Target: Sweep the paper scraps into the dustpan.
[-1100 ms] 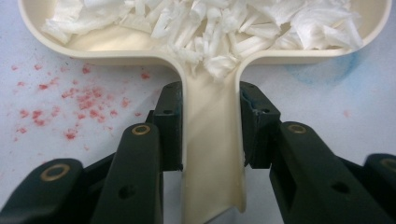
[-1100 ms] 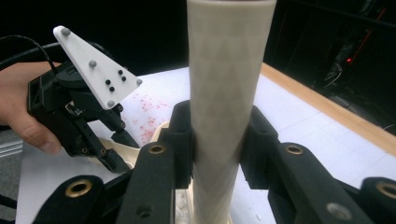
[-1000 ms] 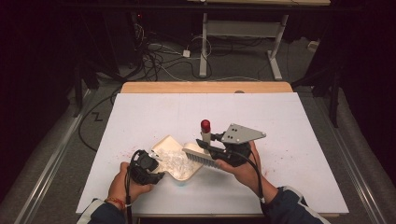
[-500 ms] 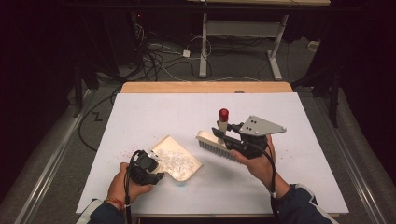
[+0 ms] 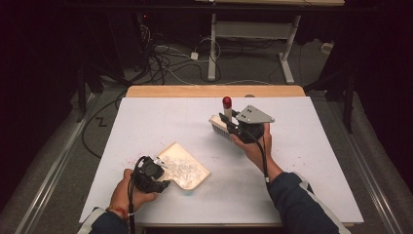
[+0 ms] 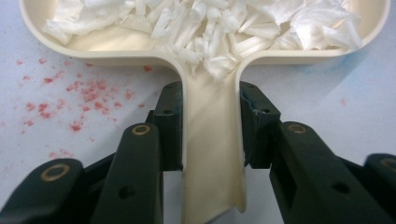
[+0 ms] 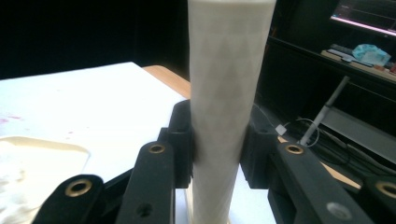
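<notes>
The right gripper is clamped on a cream hand brush — held up-table and right of the dustpan, well apart. The left gripper grips the dustpan's handle; white paper scraps lie in its tray, nearer the left hand.

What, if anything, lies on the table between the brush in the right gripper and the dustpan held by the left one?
Nothing visible does. The table between the brush and the dustpan is bare apart from faint red specks.
</notes>
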The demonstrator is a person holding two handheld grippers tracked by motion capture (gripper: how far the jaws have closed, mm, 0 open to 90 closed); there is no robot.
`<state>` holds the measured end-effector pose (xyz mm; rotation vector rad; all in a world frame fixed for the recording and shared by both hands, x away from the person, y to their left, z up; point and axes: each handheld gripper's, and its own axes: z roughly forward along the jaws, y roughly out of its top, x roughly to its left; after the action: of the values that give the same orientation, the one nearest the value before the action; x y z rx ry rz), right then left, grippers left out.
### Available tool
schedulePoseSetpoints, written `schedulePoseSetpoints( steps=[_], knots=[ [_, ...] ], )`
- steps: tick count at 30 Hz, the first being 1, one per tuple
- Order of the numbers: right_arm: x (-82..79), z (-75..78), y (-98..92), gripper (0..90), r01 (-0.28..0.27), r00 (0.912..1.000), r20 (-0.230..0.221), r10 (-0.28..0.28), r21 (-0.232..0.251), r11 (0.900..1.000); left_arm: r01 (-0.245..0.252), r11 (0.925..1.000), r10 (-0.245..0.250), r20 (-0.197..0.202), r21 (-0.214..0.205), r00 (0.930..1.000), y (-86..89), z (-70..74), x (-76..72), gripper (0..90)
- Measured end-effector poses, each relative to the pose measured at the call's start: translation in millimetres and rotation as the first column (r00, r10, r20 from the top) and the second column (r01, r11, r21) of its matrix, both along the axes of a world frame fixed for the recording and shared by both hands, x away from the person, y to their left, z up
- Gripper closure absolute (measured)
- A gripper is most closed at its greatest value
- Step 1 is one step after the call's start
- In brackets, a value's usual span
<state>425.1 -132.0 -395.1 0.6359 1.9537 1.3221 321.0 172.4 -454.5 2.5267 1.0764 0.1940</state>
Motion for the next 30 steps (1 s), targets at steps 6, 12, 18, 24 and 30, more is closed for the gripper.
schedulePoseSetpoints(
  steps=[6,12,18,24,30],
  knots=[
    [15.6,-7.8,6.2,70.3,0.029,0.9996,0.001,-0.029,0.034,0.9990,0.004,1.0000,-0.004,0.000,0.003,1.0000,0.5,0.0,0.3,63.7],
    [-0.3,-14.0,26.3,69.7,-0.036,0.9992,-0.016,0.036,0.026,0.9990,0.004,1.0000,-0.004,-0.004,0.005,1.0000,-0.1,-1.4,1.3,63.7],
    [-35.9,-17.2,43.6,69.2,-0.127,0.9914,-0.032,0.127,0.015,0.9918,0.006,0.9999,-0.006,0.000,0.013,1.0000,-0.8,-0.5,0.4,63.6],
    [-72.2,-12.4,55.5,69.6,-0.226,0.9704,-0.073,0.230,0.057,0.9724,0.006,0.9999,-0.006,-0.001,0.015,1.0000,-1.2,-1.4,0.7,63.7],
    [-90.1,-2.2,63.4,70.3,-0.318,0.9415,-0.086,0.326,0.090,0.9438,0.007,0.9998,-0.007,-0.002,0.019,1.0000,-1.7,-1.7,0.8,63.6]
  ],
)
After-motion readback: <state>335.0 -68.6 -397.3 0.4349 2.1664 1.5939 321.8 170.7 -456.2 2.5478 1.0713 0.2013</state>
